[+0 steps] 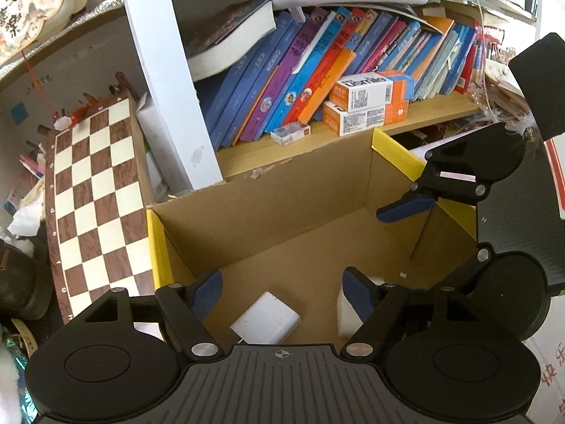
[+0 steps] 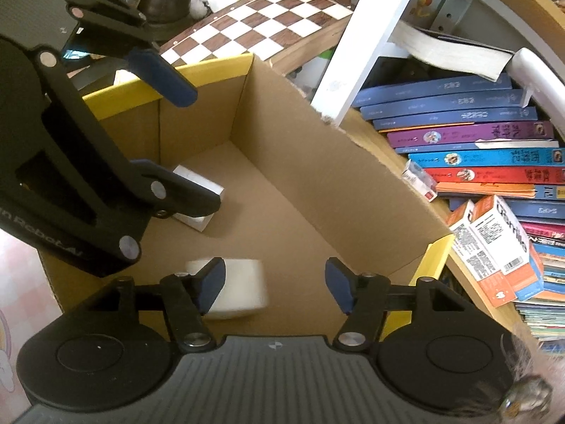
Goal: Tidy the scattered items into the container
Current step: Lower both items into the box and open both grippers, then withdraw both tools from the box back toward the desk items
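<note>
An open cardboard box (image 1: 275, 190) with yellow rim tape fills both views; it also shows in the right wrist view (image 2: 317, 176). Two white blocks lie on its floor: one (image 1: 266, 318) below my left gripper, and one (image 1: 344, 312) partly hidden behind a finger. In the right wrist view they show as a far block (image 2: 197, 190) and a near blurred block (image 2: 243, 288). My left gripper (image 1: 282, 291) is open and empty above the box. My right gripper (image 2: 275, 284) is open and empty over the box, just above the near block.
A shelf of leaning books (image 1: 317, 60) and orange-white cartons (image 1: 367, 100) stands behind the box. A chessboard (image 1: 95, 190) leans at the left, and it also shows in the right wrist view (image 2: 261, 24). A white post (image 1: 166, 81) stands between them.
</note>
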`<state>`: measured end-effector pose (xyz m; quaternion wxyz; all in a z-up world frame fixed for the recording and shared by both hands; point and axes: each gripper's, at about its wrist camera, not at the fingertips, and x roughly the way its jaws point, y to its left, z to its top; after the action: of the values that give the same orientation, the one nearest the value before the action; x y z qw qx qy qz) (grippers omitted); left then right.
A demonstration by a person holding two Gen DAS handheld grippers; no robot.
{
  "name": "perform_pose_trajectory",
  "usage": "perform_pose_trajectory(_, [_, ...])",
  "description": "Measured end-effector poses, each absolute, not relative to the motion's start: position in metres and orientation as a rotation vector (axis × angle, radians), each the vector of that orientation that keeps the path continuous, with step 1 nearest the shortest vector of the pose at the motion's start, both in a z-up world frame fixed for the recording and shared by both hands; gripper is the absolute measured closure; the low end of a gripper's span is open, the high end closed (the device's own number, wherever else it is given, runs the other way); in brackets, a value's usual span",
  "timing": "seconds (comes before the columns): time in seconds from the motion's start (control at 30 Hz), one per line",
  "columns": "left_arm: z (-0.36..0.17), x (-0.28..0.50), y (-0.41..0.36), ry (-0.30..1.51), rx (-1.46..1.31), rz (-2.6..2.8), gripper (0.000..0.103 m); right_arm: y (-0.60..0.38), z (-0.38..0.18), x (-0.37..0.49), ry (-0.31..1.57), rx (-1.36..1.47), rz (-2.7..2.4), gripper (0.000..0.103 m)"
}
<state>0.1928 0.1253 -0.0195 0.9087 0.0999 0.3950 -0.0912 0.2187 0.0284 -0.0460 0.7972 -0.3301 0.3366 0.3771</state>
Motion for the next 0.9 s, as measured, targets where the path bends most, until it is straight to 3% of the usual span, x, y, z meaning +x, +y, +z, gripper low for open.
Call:
perform_pose_trajectory(0.17, [-0.014,0.187,0.126,0.801,0.206,-0.179,0.025,0.025,-0.039,0.214,0.706,-0.692,0.796,0.033])
perform_pose_trajectory(0.5, [0.003,0.161,0.128,0.715,0.202,-0.101,0.005,0.010,-0.014,0.195,0.646,-0.639,0.754,0.013])
perform_pose_trajectory(0.67, [0.005,0.148,0.128,0.716,0.200,-0.080,0.002,-0.001,-0.003,0.181,0.612,-0.611,0.728,0.003])
perform_pose_trajectory(0.9, [0.010,0.127,0.127,0.709,0.174,-0.067,0.001,-0.018,0.009,0.162,0.586,-0.547,0.668,0.001])
